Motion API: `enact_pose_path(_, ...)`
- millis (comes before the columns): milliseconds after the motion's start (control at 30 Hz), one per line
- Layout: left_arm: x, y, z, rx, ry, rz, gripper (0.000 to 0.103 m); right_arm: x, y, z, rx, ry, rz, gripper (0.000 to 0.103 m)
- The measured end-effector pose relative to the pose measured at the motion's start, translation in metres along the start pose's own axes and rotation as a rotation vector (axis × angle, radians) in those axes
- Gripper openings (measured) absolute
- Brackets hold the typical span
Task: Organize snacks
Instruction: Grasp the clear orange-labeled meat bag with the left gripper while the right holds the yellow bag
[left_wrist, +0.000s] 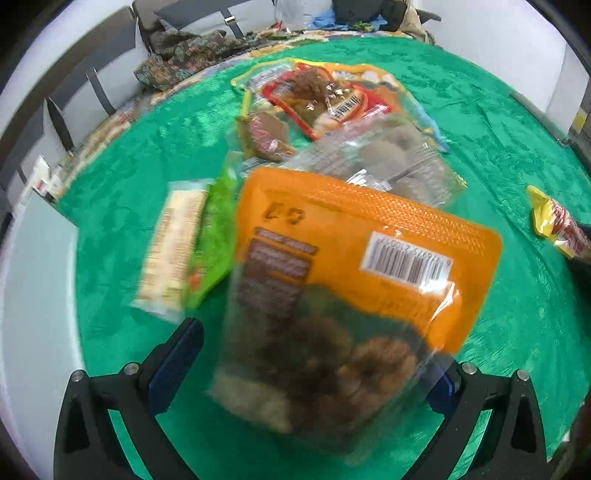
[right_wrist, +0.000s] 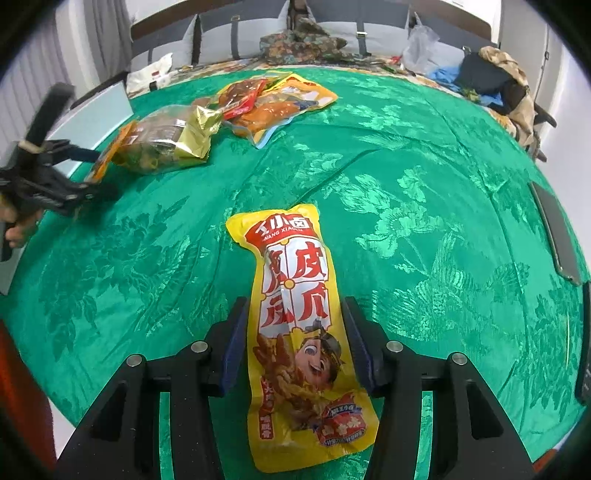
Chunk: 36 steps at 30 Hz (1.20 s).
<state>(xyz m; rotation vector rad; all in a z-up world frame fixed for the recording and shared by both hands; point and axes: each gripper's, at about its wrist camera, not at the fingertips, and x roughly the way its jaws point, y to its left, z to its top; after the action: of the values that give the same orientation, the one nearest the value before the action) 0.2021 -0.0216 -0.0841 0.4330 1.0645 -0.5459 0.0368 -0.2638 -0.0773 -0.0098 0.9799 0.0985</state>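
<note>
Green brocade cloth (right_wrist: 424, 177) covers the table. Right gripper (right_wrist: 293, 345) stands spread, straddling the yellow snack pack (right_wrist: 295, 325), whose long axis runs straight ahead between its fingers. Left gripper (left_wrist: 314, 363), farther off, looks apart around an orange nut pouch (left_wrist: 354, 266).

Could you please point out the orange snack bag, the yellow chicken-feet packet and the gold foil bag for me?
orange snack bag (left_wrist: 369, 236): left wrist view, orange back panel.
yellow chicken-feet packet (right_wrist: 295, 295): right wrist view, printed front.
gold foil bag (right_wrist: 184, 142): right wrist view, crinkled side.

Glossy plastic yellow packet (right_wrist: 295, 332); sheeny green cloth (right_wrist: 424, 166).
</note>
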Motion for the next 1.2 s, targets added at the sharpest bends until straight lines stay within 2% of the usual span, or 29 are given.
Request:
enact_pose_path(33,0.000,-0.001,0.001,-0.019,-0.003,-0.041,0.099,0.000,0.000,0.000,0.001,-0.001,0.002,0.054)
enact_pose_path(167,-0.012,-0.023,-0.012,-0.042,0.001,-0.009,0.081,-0.001,-0.005,0.000,0.030,-0.003,0.028,0.054)
enact_pose_path(300,-0.024,-0.049,-0.035,-0.150,0.079,0.014,0.082,-0.001,-0.013,0.001,0.084,0.007,0.064,0.054)
enact_pose_path(367,-0.025,-0.058,-0.043,-0.223,0.131,-0.025,0.085,0.000,-0.016,0.003,0.109,0.021,0.079,0.054)
enact_pose_path(400,-0.028,-0.064,-0.045,-0.223,0.132,-0.032,0.089,0.000,-0.016,0.004,0.114,0.028,0.081,0.054)
enact_pose_path(467,-0.028,-0.075,-0.047,-0.168,0.139,-0.024,0.090,0.002,-0.015,0.007,0.119,0.051,0.087,0.057)
enact_pose_path(533,-0.028,-0.080,-0.045,-0.106,0.136,0.003,0.097,0.003,-0.014,0.009,0.110,0.078,0.096,0.066)
enact_pose_path(600,-0.028,-0.079,-0.045,-0.068,0.141,0.006,0.099,0.005,-0.008,0.012,0.078,0.121,0.086,0.069)
enact_pose_path(700,-0.029,-0.073,-0.049,-0.050,0.141,-0.020,0.100,0.008,-0.003,0.014,0.023,0.174,0.061,0.069)
enact_pose_path(733,-0.029,-0.070,-0.053,-0.065,0.141,-0.040,0.095,0.009,-0.001,0.015,0.002,0.187,0.054,0.069)
enact_pose_path(767,-0.033,-0.067,-0.055,-0.084,0.131,-0.065,0.088,0.010,0.000,0.015,-0.013,0.195,0.047,0.069)
enact_pose_path(800,-0.039,-0.066,-0.058,-0.092,0.114,-0.060,0.076,0.010,0.000,0.016,-0.026,0.203,0.036,0.060)
enact_pose_path(833,-0.044,-0.067,-0.061,-0.100,0.109,-0.061,0.071,0.009,-0.001,0.016,-0.028,0.203,0.018,0.051)
enact_pose_path(933,-0.052,-0.063,-0.069,-0.160,0.082,-0.079,0.065,0.005,-0.013,0.016,0.043,0.218,0.060,0.050)
enact_pose_path(1000,-0.059,-0.055,-0.078,-0.236,0.057,-0.093,0.065,0.001,-0.024,0.013,0.125,0.214,0.110,0.050)
enact_pose_path(1133,-0.081,-0.038,-0.096,-0.388,-0.038,-0.149,0.065,-0.016,-0.043,0.003,0.332,0.164,0.264,0.050)
enact_pose_path(1200,-0.099,-0.030,-0.101,-0.435,-0.089,-0.171,0.065,-0.023,-0.041,0.001,0.366,0.148,0.292,0.050)
